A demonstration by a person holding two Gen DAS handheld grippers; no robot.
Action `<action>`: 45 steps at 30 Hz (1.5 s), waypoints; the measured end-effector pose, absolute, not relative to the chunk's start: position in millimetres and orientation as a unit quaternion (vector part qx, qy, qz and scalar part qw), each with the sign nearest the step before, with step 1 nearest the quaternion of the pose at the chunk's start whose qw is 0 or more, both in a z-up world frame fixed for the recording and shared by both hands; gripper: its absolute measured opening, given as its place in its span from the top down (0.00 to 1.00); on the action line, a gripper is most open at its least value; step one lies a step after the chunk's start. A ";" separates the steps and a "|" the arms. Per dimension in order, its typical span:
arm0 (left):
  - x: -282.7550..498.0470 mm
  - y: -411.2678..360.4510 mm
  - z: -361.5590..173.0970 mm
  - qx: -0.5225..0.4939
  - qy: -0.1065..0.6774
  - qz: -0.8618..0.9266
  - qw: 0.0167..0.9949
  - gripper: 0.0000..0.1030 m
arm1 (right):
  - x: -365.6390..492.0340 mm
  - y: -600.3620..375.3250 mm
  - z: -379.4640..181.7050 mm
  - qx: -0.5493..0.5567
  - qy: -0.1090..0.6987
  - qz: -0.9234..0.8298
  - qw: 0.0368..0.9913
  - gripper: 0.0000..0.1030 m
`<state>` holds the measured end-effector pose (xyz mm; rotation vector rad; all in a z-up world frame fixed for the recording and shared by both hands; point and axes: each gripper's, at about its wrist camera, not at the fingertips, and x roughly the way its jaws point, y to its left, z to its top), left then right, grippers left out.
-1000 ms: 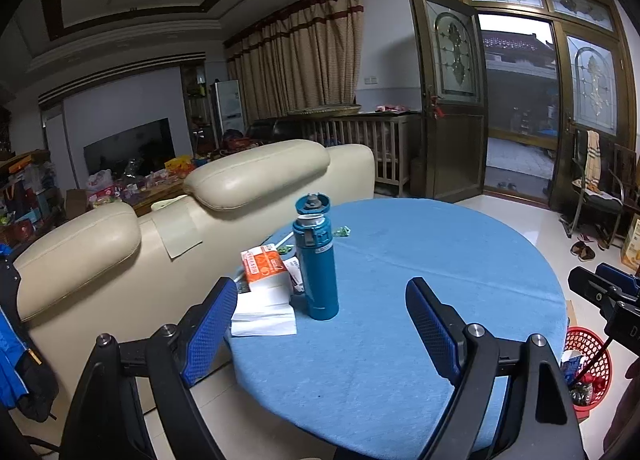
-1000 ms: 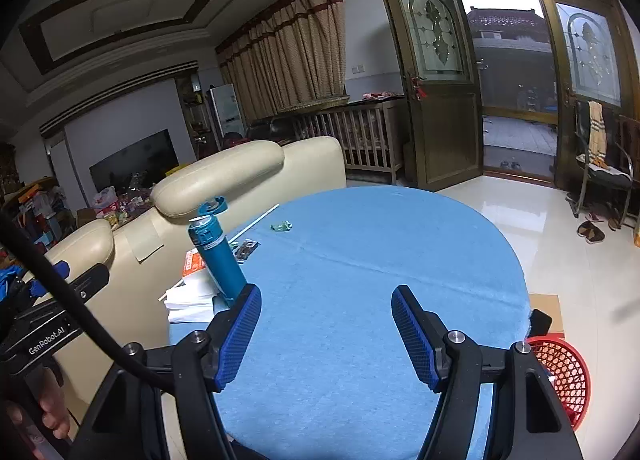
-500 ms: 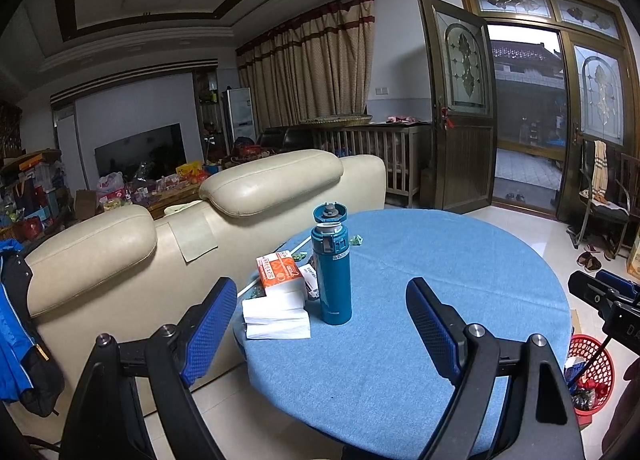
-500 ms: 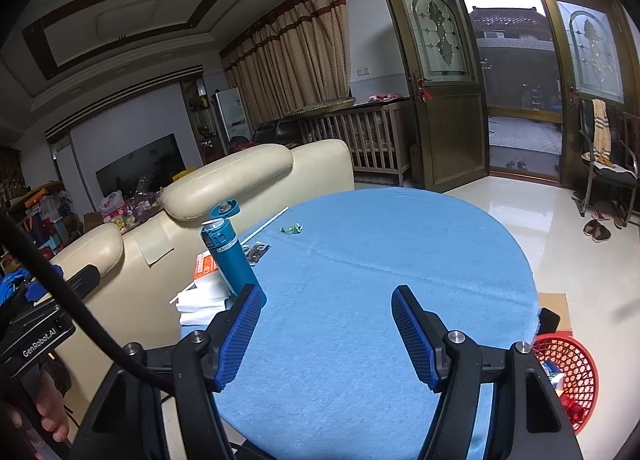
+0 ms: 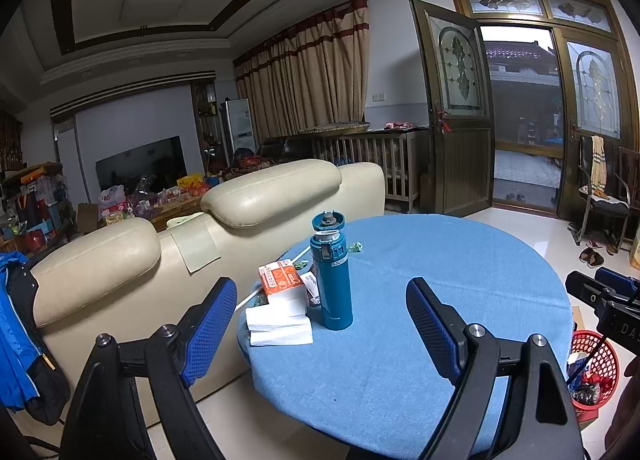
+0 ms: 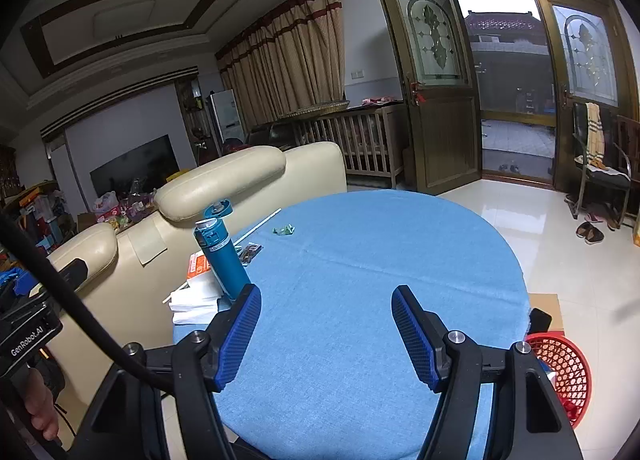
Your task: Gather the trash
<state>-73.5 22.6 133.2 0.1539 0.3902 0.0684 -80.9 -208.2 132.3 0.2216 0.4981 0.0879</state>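
A round table with a blue cloth holds small trash at its far left: a green crumpled wrapper, a dark wrapper and a white stick. A red mesh trash basket stands on the floor at the table's right, with trash in it. My left gripper is open and empty, back from the table's near edge. My right gripper is open and empty over the table's near edge.
A teal bottle with its lid flipped open stands beside an orange box and white tissue packs. A cream sofa backs onto the table's left. A chair and slippers stand by the open door.
Both grippers have pulled back and up from the table; the table and bottle look smaller and farther. Both stay open and empty.
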 end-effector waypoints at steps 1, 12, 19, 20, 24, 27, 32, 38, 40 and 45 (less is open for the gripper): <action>-73.9 22.3 133.1 0.078 0.193 0.034 0.978 0.16 | -80.7 -207.5 132.3 0.109 0.245 0.043 0.962 0.31; -77.5 18.3 135.5 0.087 0.189 0.030 0.978 0.16 | -84.5 -209.9 132.2 0.111 0.240 0.039 0.964 0.31; -79.6 16.0 136.0 0.091 0.188 0.028 0.978 0.16 | -87.2 -212.7 133.4 0.111 0.238 0.037 0.964 0.31; -79.7 16.1 136.0 0.091 0.188 0.027 0.978 0.16 | -86.6 -211.9 133.1 0.111 0.238 0.037 0.964 0.31; -79.9 15.3 136.0 0.092 0.189 0.027 0.977 0.16 | -87.6 -211.6 133.2 0.110 0.238 0.034 0.965 0.31; -79.9 14.6 135.7 0.093 0.189 0.027 0.977 0.16 | -88.0 -212.5 133.4 0.111 0.238 0.034 0.964 0.31; -79.1 14.8 134.6 0.093 0.191 0.025 0.977 0.16 | -88.9 -213.0 133.3 0.111 0.238 0.033 0.964 0.31; -78.5 15.2 134.2 0.093 0.191 0.025 0.977 0.16 | -89.2 -213.5 133.6 0.111 0.238 0.032 0.964 0.31; -78.5 15.3 134.2 0.093 0.192 0.024 0.977 0.16 | -88.7 -212.9 133.0 0.112 0.237 0.032 0.964 0.31; -78.1 16.1 133.4 0.093 0.192 0.023 0.977 0.16 | -89.1 -213.3 132.9 0.112 0.238 0.032 0.964 0.31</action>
